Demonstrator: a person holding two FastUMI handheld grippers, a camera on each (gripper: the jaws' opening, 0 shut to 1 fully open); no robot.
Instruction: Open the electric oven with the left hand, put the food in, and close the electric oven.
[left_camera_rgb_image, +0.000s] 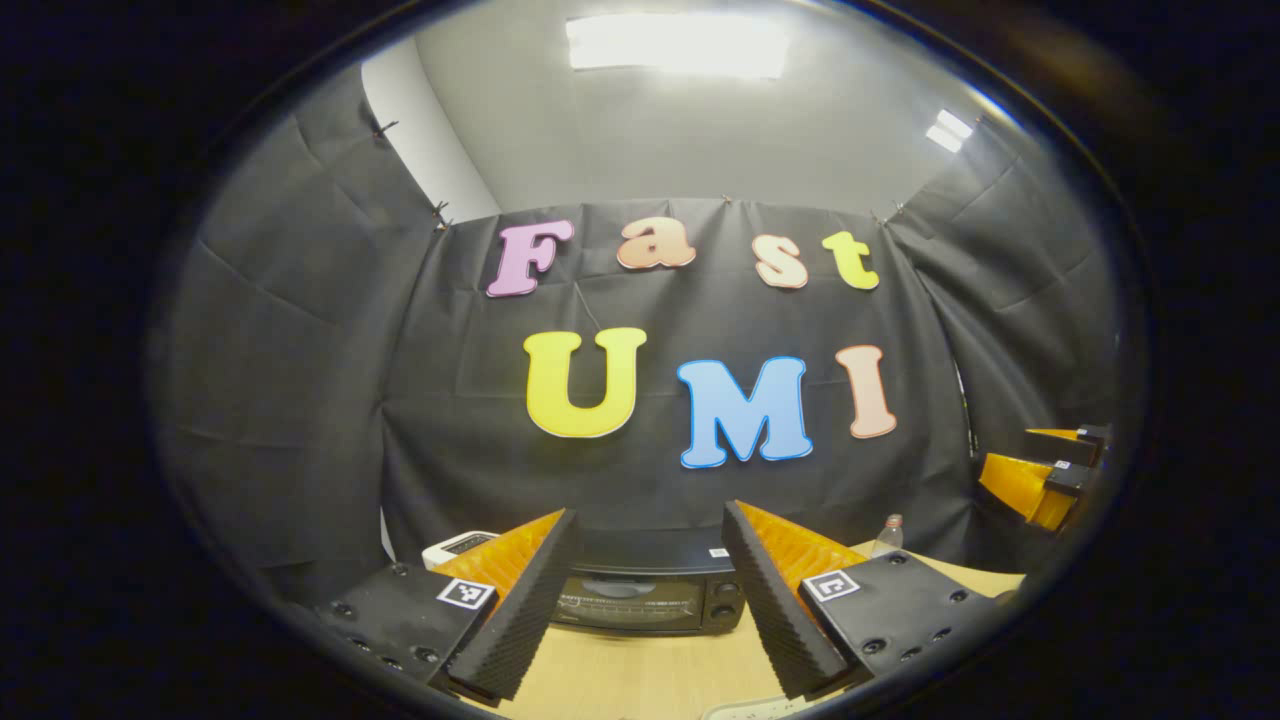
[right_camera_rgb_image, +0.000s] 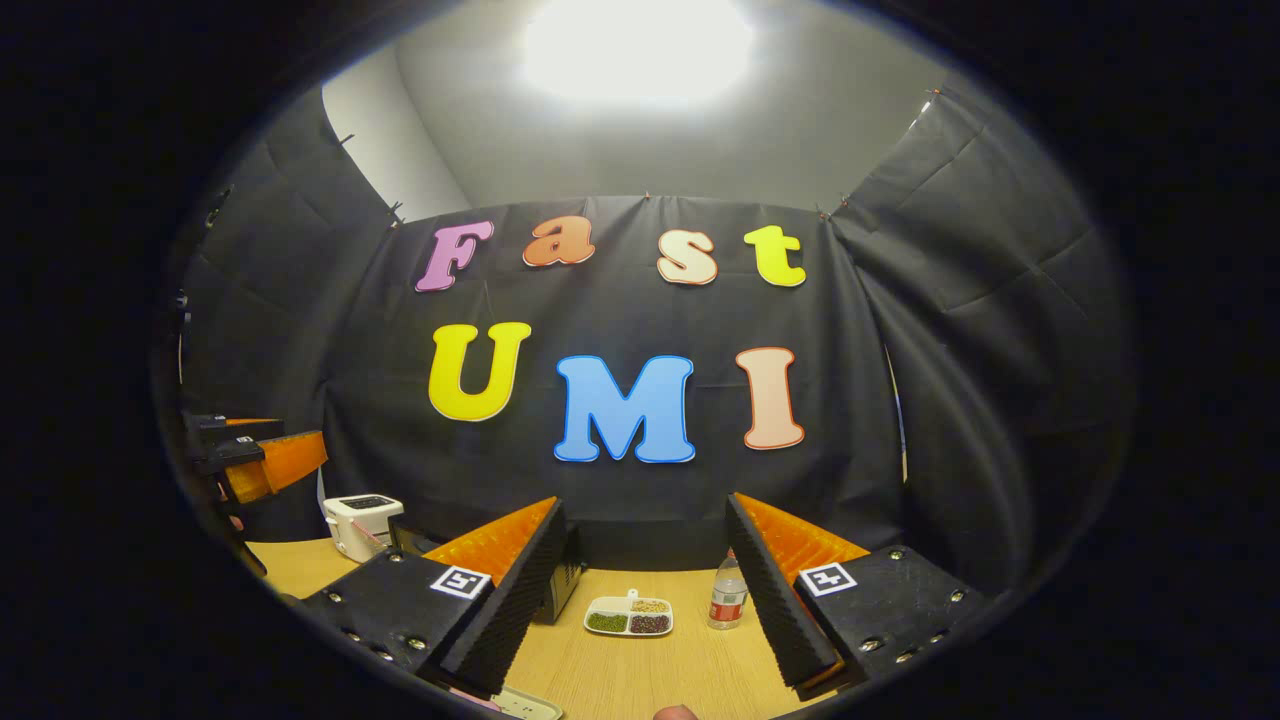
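Note:
The black electric oven (left_camera_rgb_image: 648, 600) stands on the wooden table (left_camera_rgb_image: 640, 675) with its door closed, straight ahead of my left gripper (left_camera_rgb_image: 650, 510). That gripper is open, held above the table and short of the oven, with nothing between its fingers. A white three-part tray of food (right_camera_rgb_image: 629, 616) lies on the table ahead of my right gripper (right_camera_rgb_image: 644, 502), which is open and empty as well. In the right gripper view the oven's corner (right_camera_rgb_image: 568, 575) peeks out behind the left finger. Each gripper also appears at the edge of the other's view.
A white appliance (right_camera_rgb_image: 362, 525) stands left of the oven near the back cloth. A small clear bottle (right_camera_rgb_image: 728, 600) stands just right of the food tray. A flat white object (right_camera_rgb_image: 525, 705) lies at the table's near edge.

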